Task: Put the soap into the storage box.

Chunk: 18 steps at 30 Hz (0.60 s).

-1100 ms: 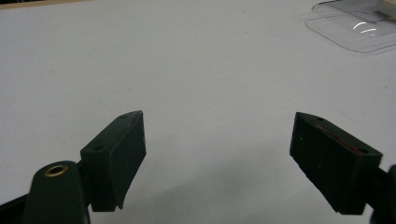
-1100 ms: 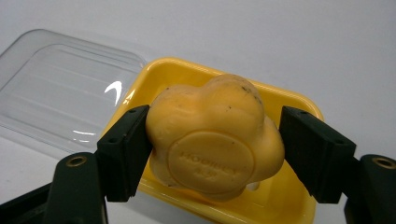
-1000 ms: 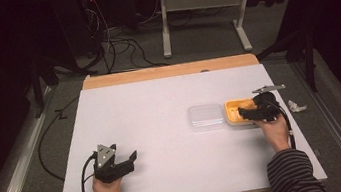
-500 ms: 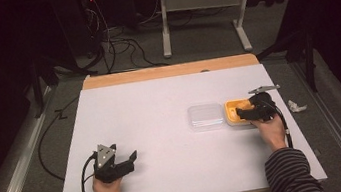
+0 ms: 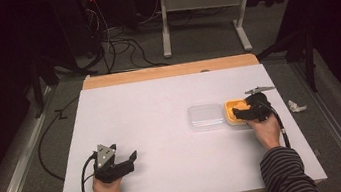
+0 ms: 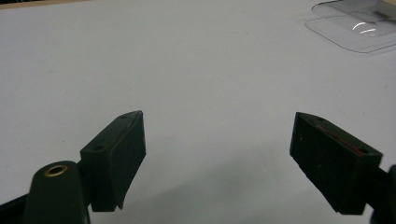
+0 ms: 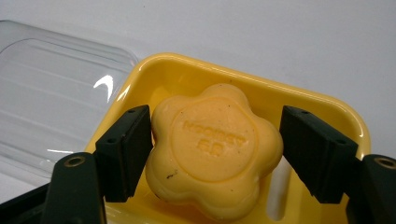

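With its embossed lettering too blurred to read, we find the flower-shaped orange soap in its yellow dish between the right claw's jaws, parted around it, while the left claw gapes wide.

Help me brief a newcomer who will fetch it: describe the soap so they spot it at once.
Look to the right half of the white table, where a yellow dish sits beside a clear plastic lid. Inside the dish lies the soap: a pale orange, flower-shaped bar with embossed lettering, flanked by the right tool.
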### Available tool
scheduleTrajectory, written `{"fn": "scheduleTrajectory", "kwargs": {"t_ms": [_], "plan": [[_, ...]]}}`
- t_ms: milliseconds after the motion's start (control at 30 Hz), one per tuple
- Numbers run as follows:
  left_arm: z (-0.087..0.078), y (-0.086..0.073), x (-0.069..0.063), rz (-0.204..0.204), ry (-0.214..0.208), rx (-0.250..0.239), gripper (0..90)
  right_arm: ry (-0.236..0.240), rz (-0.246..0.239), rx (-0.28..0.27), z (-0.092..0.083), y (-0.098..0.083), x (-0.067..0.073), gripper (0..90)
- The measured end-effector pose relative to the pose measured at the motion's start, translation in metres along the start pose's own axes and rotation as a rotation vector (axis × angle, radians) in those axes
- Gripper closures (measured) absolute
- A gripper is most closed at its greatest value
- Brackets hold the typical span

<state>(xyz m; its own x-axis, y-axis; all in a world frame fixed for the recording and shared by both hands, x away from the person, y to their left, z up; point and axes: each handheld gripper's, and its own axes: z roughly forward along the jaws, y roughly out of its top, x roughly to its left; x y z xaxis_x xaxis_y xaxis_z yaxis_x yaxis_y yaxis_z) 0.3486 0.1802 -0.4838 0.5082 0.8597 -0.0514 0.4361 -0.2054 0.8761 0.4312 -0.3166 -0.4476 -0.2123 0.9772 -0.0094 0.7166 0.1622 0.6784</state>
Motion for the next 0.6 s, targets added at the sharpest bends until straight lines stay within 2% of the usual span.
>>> {"fn": "scheduleTrajectory", "kwargs": {"t_ms": [600], "plan": [[-0.0001, 0.0, 0.0002, -0.003, -0.002, -0.001, 18.8, 0.003, 0.015, -0.035, -0.0085, -0.001, -0.003, 23.4]]}}
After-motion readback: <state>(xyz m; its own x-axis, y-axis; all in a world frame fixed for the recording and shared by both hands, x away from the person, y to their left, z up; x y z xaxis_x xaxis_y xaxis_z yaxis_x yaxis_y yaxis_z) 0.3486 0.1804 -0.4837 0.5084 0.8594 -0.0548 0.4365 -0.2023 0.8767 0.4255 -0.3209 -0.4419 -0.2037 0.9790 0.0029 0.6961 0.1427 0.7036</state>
